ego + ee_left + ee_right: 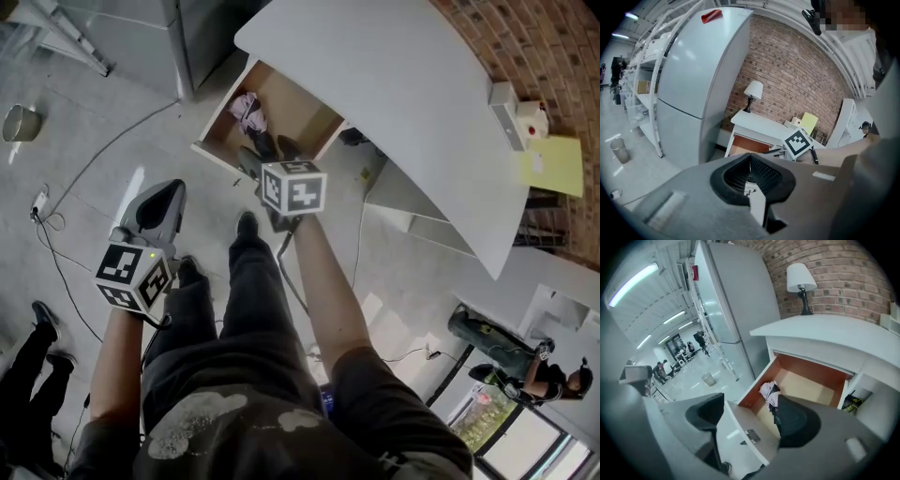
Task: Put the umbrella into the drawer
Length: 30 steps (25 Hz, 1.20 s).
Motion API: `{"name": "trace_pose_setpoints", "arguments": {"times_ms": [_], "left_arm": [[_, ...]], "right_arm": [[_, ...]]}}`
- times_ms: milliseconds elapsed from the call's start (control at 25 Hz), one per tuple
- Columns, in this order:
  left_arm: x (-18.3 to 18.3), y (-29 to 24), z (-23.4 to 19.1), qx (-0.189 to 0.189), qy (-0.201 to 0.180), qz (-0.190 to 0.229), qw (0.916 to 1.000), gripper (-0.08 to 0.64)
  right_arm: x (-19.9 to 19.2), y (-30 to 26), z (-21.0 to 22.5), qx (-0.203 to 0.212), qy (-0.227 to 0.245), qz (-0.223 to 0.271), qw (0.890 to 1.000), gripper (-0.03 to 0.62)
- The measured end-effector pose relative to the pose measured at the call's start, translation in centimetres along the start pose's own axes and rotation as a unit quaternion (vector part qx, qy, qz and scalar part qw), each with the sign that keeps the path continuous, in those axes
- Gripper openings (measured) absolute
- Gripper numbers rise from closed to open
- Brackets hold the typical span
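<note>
The white drawer [298, 111] stands pulled out under the desk, its wooden bottom [812, 387] showing. A folded pink-and-black umbrella [251, 116] lies inside, against the left wall [768, 393]. My right gripper [268, 156] is open, and its jaws straddle the drawer's white front panel [746, 437]. A slit of floor shows between the left jaw and the panel. My left gripper [161, 199] hangs low at my left side, away from the drawer. It is shut [753, 182] with nothing in it.
The curved white desk [403, 103] carries a lamp [800, 282] and a yellow pad [553, 164]. A grey fridge [693, 79] stands left of the drawer. Cables [56, 244] and a bucket [19, 122] lie on the floor. My legs [248, 281] stand before the drawer.
</note>
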<state>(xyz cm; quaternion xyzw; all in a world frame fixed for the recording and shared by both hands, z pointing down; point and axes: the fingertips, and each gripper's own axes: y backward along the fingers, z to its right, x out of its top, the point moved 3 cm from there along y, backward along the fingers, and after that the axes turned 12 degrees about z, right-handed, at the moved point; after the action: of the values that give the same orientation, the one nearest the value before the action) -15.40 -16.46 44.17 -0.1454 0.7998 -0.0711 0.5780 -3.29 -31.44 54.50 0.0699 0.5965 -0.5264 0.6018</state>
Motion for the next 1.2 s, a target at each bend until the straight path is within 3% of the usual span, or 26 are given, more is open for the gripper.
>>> {"name": "trace_pose_setpoints", "arguments": {"times_ms": [160,200,280,480,640,800,1200], "left_arm": [[0.6,1.8,0.0,-0.021,-0.009,0.003,0.9997,0.011],[0.7,2.2,-0.1,-0.023,-0.01,0.004,0.9997,0.011],[0.8,3.3,-0.5,-0.027,-0.011,0.007,0.9996,0.011],[1.9,6.3,-1.3,-0.046,-0.023,0.02,0.9985,0.011],[3.0,8.6,-1.3,-0.07,-0.03,0.03,0.9966,0.011],[4.4,10.0,-1.2,-0.093,-0.037,0.034,0.9944,0.011],[8.2,11.2,2.0,-0.131,-0.039,0.06,0.9888,0.011]], "right_arm": [[1.4,2.2,-2.3,-0.01,0.002,0.032,0.999,0.355],[1.6,2.8,-2.7,-0.017,0.002,0.04,0.999,0.335],[1.8,4.1,-3.4,-0.036,0.002,0.055,0.998,0.235],[1.9,7.8,-5.7,-0.085,-0.018,0.086,0.993,0.115],[2.3,10.8,-8.1,-0.095,-0.039,0.113,0.988,0.093],[3.0,13.6,-10.1,-0.117,-0.035,0.131,0.984,0.01],[4.9,20.8,-12.4,-0.157,-0.015,0.156,0.975,0.005]]}}
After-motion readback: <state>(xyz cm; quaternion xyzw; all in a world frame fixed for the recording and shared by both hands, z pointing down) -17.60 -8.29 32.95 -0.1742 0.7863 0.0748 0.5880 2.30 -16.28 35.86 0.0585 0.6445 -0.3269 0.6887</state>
